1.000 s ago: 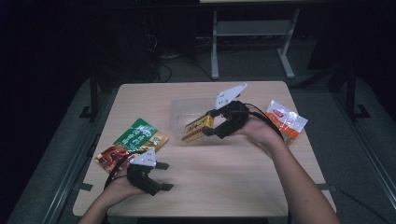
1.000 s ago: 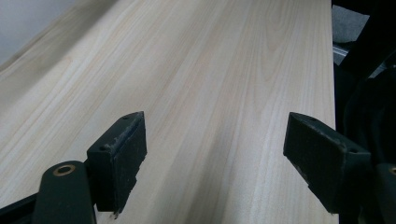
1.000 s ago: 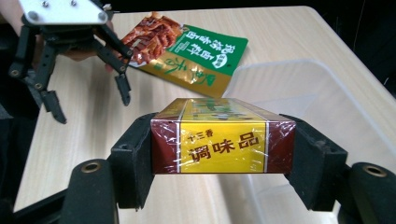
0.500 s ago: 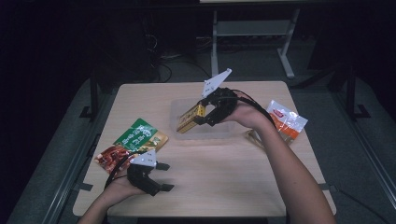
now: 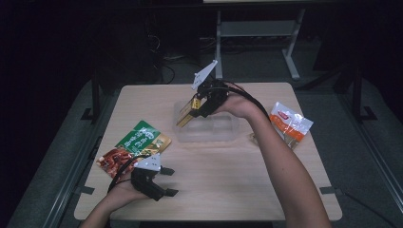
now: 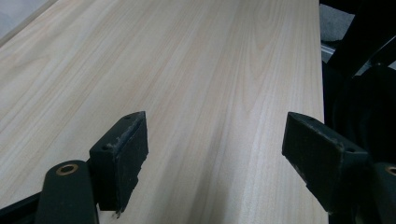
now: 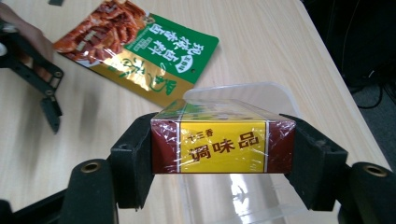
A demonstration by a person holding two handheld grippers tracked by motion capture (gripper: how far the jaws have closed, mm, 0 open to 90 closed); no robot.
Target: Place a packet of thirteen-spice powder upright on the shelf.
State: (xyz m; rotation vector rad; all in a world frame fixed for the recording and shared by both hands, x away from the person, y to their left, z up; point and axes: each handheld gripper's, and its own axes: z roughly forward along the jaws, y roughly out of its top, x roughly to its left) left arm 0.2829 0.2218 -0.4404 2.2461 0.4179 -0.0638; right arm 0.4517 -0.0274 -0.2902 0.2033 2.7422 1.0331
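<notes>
My right gripper [image 5: 196, 107] is shut on a yellow and maroon seasoning box [image 5: 186, 114], wrapped in film, and holds it tilted above the left end of a clear plastic container [image 5: 211, 132]. In the right gripper view the pads press both short ends of the box [image 7: 222, 145], and the container's rim [image 7: 243, 91] lies just beyond it. My left gripper [image 5: 170, 181] rests near the table's front left. It is open, with bare wood between its jaws [image 6: 215, 135].
A green, red and gold snack pouch [image 5: 138, 142] lies flat at the left, just beyond the left hand. An orange and white packet [image 5: 290, 124] lies near the right edge. The wooden table [image 5: 228, 185] has free room at its front middle.
The right gripper has carried the box leftward and a little up, from the container's right part to over its left end. The left gripper has stayed in place.
</notes>
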